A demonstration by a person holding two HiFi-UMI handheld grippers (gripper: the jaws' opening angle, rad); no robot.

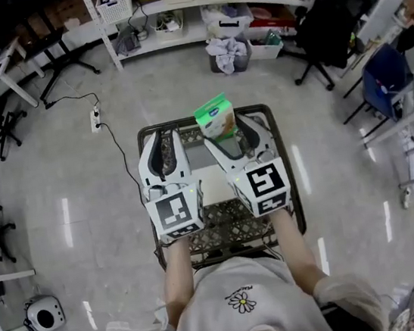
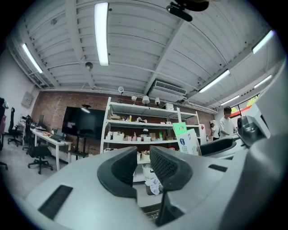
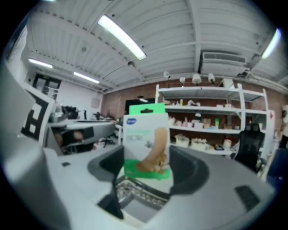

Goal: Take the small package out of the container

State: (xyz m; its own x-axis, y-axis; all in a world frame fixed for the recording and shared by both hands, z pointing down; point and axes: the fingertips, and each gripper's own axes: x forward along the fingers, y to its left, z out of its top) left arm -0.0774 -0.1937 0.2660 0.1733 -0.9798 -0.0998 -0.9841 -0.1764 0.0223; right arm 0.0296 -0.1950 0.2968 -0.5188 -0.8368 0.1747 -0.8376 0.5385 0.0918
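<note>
The small package (image 1: 215,116) is a green and white card pack with a foot pictured on it. It stands upright between the jaws of my right gripper (image 1: 235,135), which is shut on its lower part, above the black wire-mesh container (image 1: 299,209). The right gripper view shows the package (image 3: 146,146) clamped in the right gripper (image 3: 146,167), with the mesh below it. My left gripper (image 1: 164,145) hovers beside it on the left over the container, open by a narrow gap with nothing in it (image 2: 143,166). The left gripper view catches the package (image 2: 188,140) off to the right.
A pale flat item (image 1: 207,175) lies inside the container. White shelves (image 1: 194,17) with boxes line the far wall, with an office chair (image 1: 321,22) to their right. A power strip and cable (image 1: 96,121) lie on the floor left of the container. A person (image 2: 226,121) stands at far right.
</note>
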